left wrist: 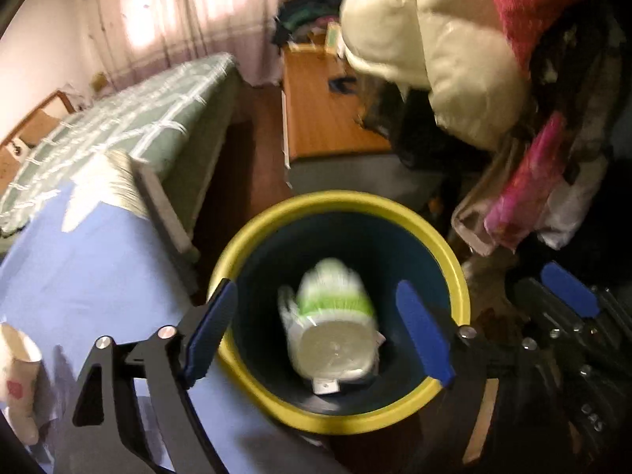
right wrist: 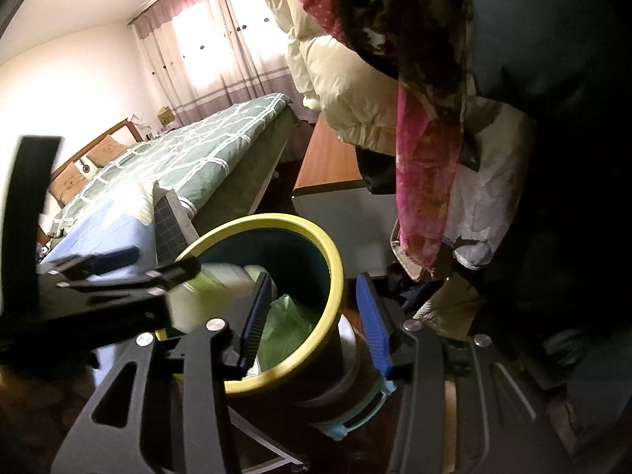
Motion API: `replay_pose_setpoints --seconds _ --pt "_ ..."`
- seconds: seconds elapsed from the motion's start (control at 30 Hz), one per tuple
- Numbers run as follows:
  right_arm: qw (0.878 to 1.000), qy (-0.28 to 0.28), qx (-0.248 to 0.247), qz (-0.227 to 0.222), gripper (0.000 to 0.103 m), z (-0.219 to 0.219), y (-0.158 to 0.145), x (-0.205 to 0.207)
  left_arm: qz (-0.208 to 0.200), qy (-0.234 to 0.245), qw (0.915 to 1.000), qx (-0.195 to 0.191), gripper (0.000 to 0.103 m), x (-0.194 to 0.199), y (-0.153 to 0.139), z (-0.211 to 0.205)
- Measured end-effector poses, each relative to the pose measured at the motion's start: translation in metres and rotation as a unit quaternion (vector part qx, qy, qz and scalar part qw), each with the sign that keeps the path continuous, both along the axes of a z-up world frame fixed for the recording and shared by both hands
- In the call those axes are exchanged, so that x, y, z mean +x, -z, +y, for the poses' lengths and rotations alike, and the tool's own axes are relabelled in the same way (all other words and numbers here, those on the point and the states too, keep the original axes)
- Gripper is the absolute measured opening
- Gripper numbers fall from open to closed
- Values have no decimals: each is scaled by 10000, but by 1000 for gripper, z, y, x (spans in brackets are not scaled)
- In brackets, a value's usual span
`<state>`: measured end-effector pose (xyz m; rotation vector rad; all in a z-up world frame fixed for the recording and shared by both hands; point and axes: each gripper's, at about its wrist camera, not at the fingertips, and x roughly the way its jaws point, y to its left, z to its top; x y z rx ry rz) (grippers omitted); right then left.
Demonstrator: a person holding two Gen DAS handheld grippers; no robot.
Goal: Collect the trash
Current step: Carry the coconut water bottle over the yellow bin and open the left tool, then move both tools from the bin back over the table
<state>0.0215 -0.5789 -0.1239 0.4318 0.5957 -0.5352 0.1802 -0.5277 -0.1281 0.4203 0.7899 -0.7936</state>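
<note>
A dark bin with a yellow rim (left wrist: 399,209) stands by the blue-covered table. A white and green bottle (left wrist: 335,328) is blurred inside or over the bin's mouth, between the fingers of my left gripper (left wrist: 320,339), which is open and not touching it. In the right wrist view the same bottle (right wrist: 213,288) shows over the bin's rim (right wrist: 335,260), below the left gripper (right wrist: 126,268). My right gripper (right wrist: 316,328) is open and empty; its left finger is inside the bin and its right finger outside. It also shows in the left wrist view (left wrist: 568,288).
A paper cup (left wrist: 15,379) lies on the blue table (left wrist: 87,276) at the left. A green bag (right wrist: 284,328) sits in the bin. A bed (left wrist: 118,126), a wooden desk (left wrist: 324,118) and hanging clothes (left wrist: 454,59) surround the spot.
</note>
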Motion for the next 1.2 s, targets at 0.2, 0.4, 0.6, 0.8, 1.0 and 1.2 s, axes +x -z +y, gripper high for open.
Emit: replay_pose_setpoints --seconds 0.2,0.4,0.6,0.8,1.0,1.2 --pt "9999 -162 -22 -6 46 10 -3 7 -168 -418 9979 -471 90 -5 -37 62" --pt "9988 -488 -104 -1 49 34 -10 19 -275 -1085 9891 -954 94 -9 -70 151" --pt "9952 -969 -131 38 49 70 -12 39 -679 -1906 9728 -1131 96 -23 -95 252" --pt "9865 -1632 -129 102 49 124 -12 67 -938 -2842 9470 -1169 97 -39 -105 355" --pt "9695 -2443 -122 125 49 193 -14 94 -1112 -3773 9113 -1214 97 -52 -108 455" --pt "9485 -3154 -258 152 49 263 -20 124 -1182 -4286 8865 -1286 97 -62 -104 518"
